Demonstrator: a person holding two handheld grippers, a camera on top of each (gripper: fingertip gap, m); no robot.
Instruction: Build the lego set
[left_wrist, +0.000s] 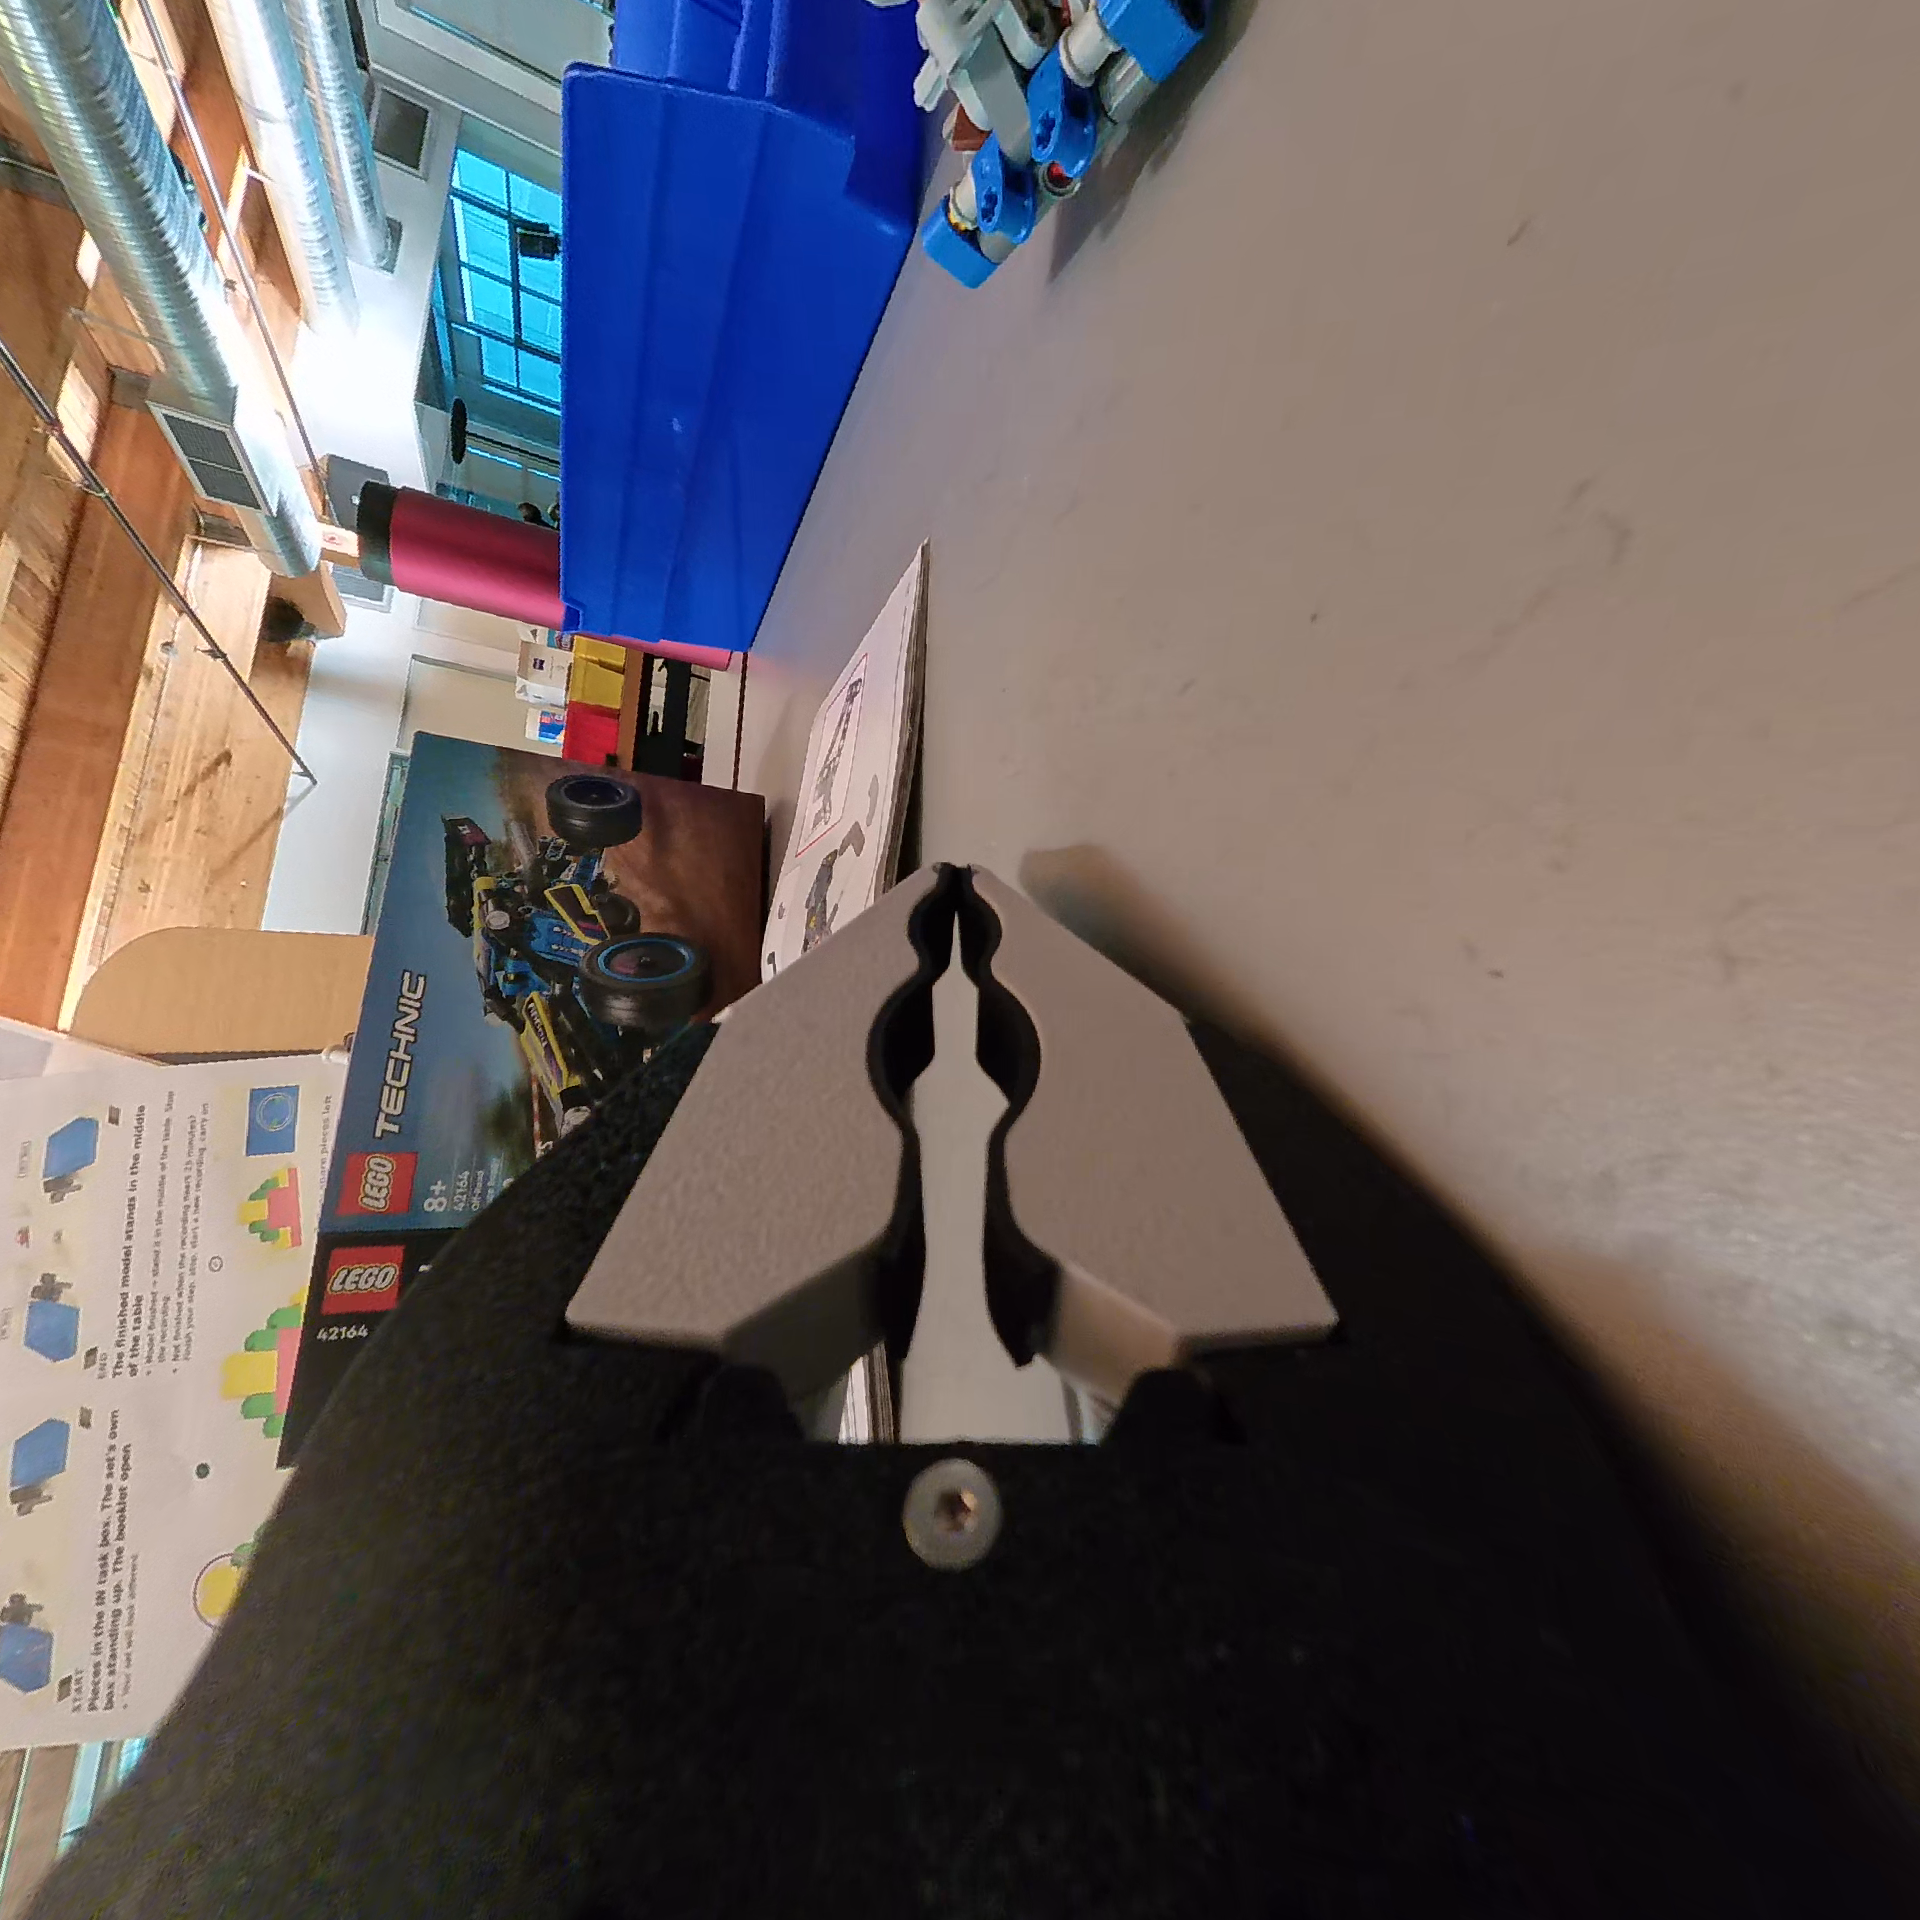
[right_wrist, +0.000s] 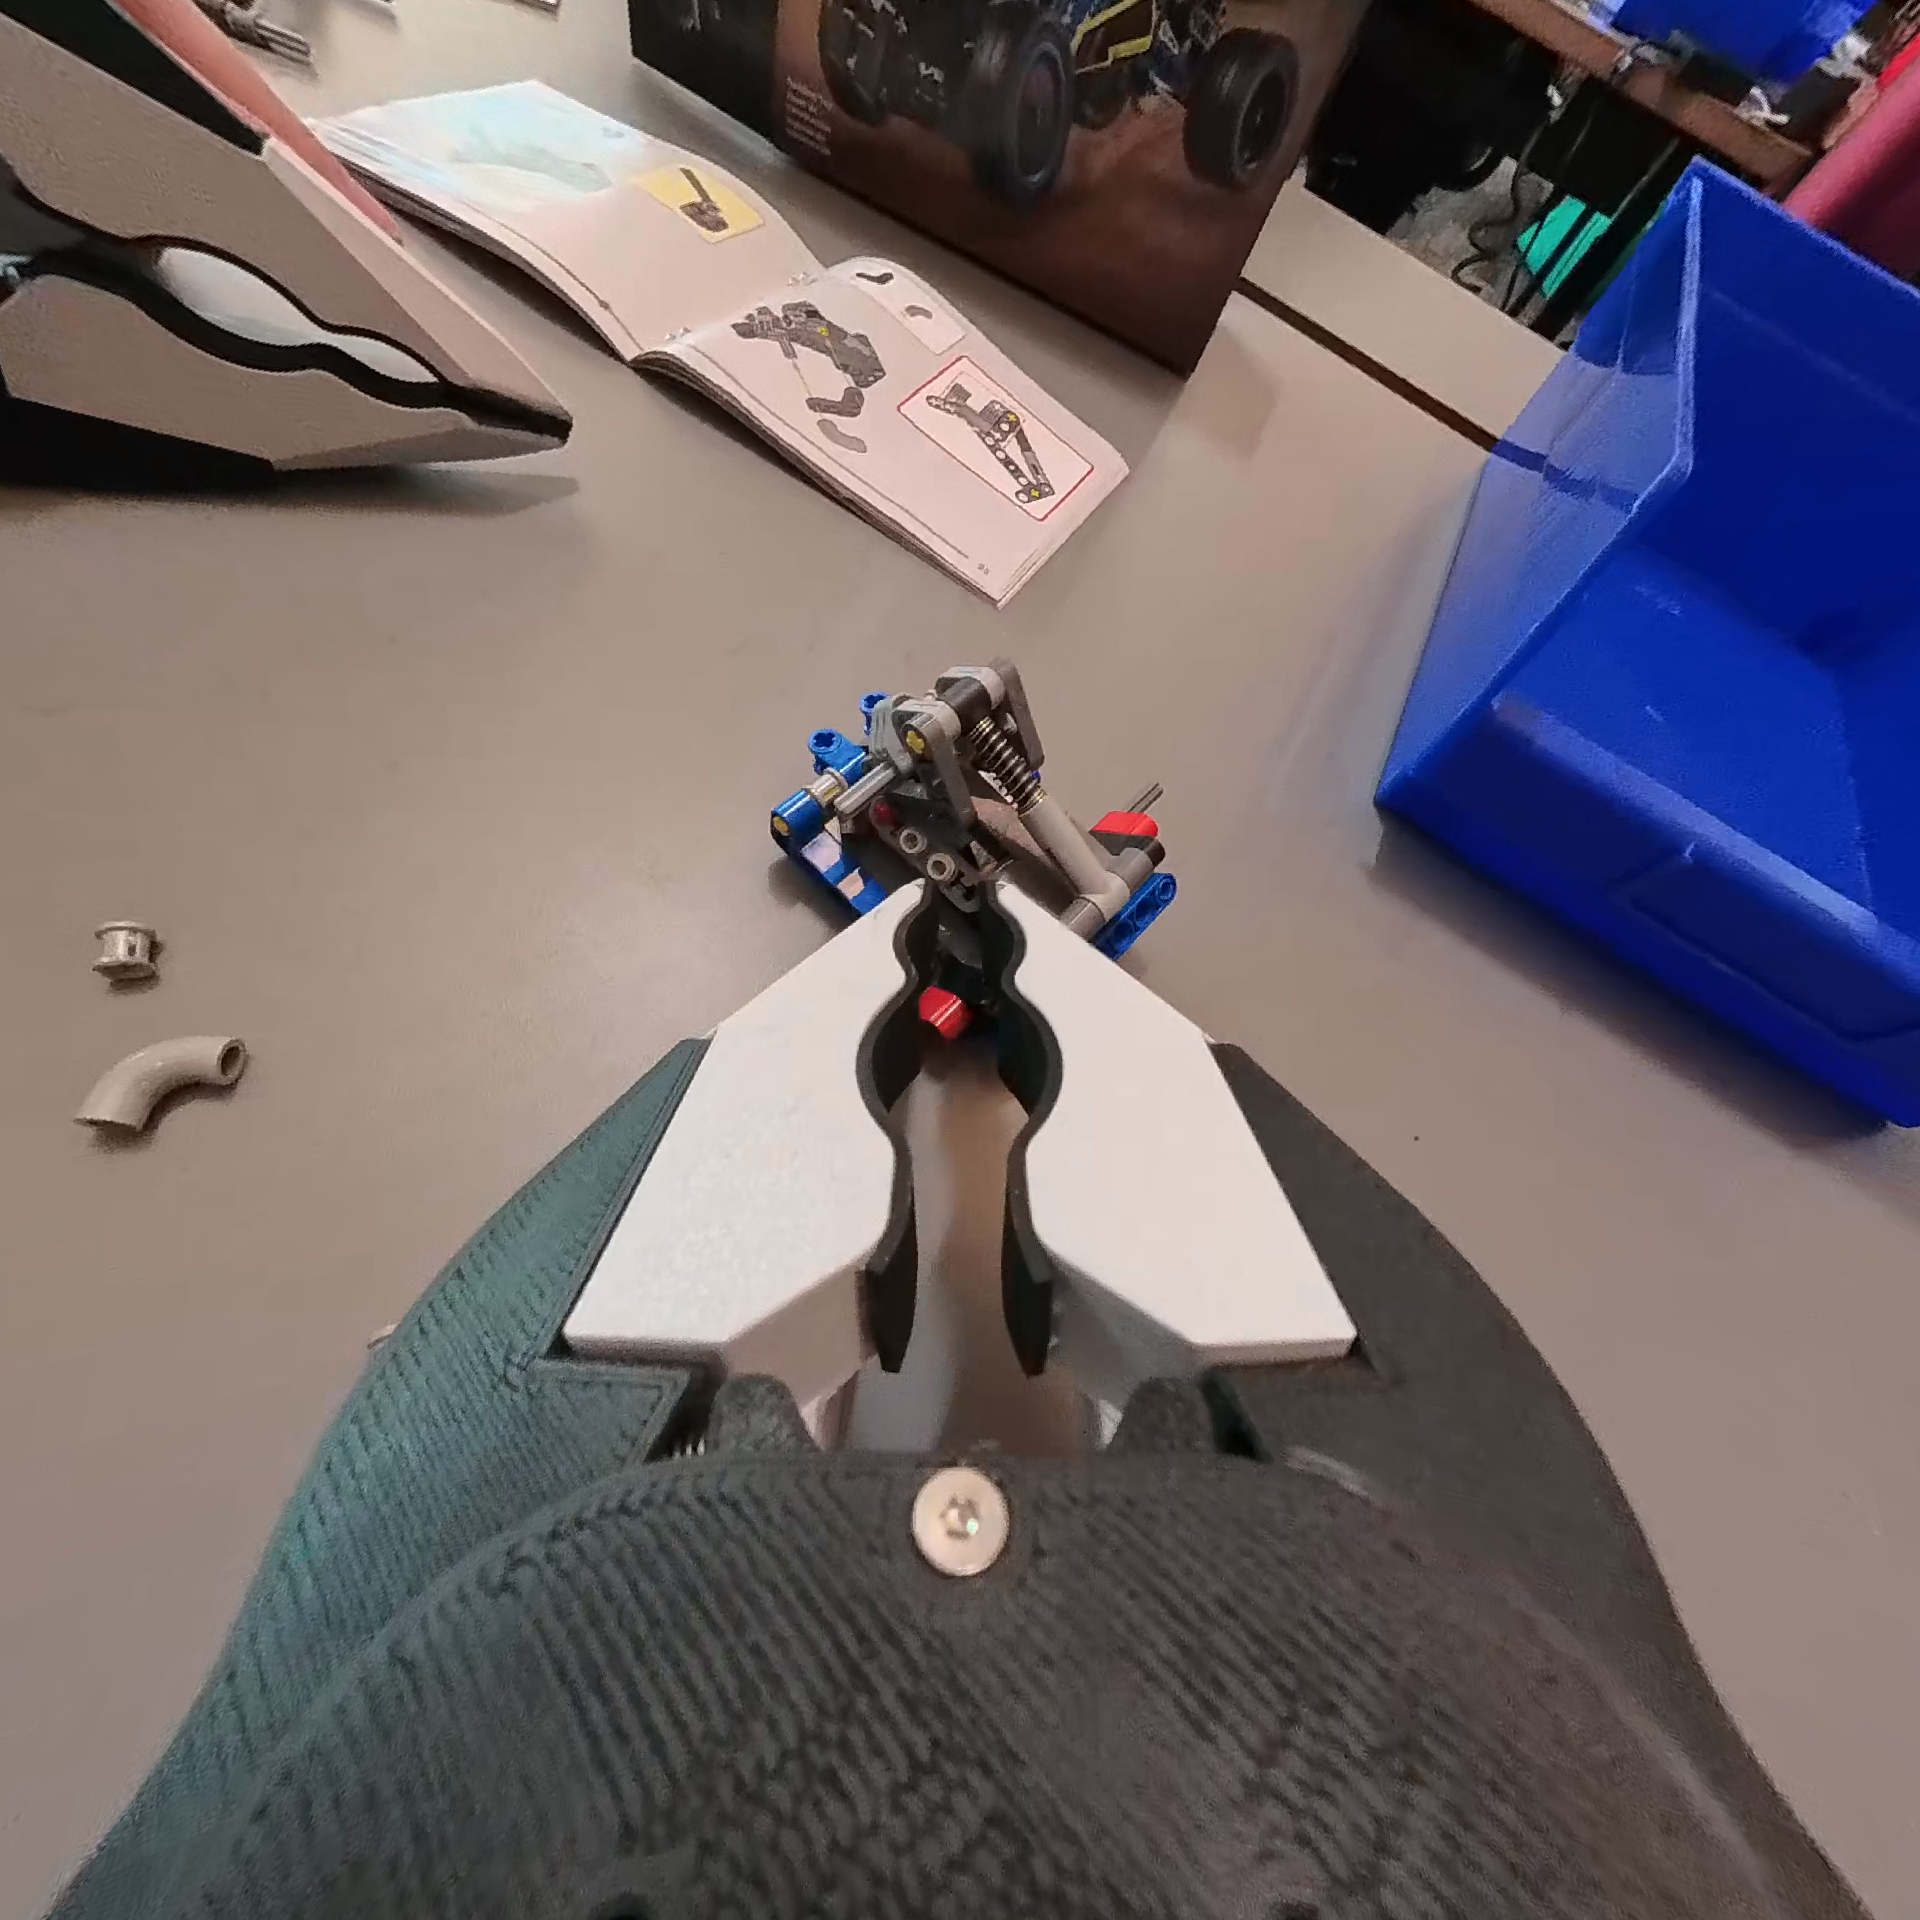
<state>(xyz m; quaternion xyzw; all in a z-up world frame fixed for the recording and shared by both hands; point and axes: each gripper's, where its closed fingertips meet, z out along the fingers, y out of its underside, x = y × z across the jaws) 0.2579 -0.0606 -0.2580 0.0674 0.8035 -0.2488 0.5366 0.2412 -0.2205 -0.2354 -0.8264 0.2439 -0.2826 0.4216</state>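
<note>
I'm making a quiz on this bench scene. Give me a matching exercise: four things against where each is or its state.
Things:
1. left tongs
2. right tongs
3. blue bin
4. grey elbow piece

Places or states:
a. loose on the table, left of the right tongs
b. shut, nothing in them
c. closed on the brick model
d. right of the brick model

Pairs: 1-b, 2-c, 3-d, 4-a

Grey table (right_wrist: 520, 675). Blue bin (right_wrist: 1714, 644). Blue, grey, black and red brick assembly (right_wrist: 966, 800). Two loose grey pieces (right_wrist: 161, 1081). White booklet (right_wrist: 831, 364) printed with red-outlined diagram. Magenta bottle (left_wrist: 468, 545), black cap. Grey fingers (right_wrist: 790, 1143), black pads.
</note>
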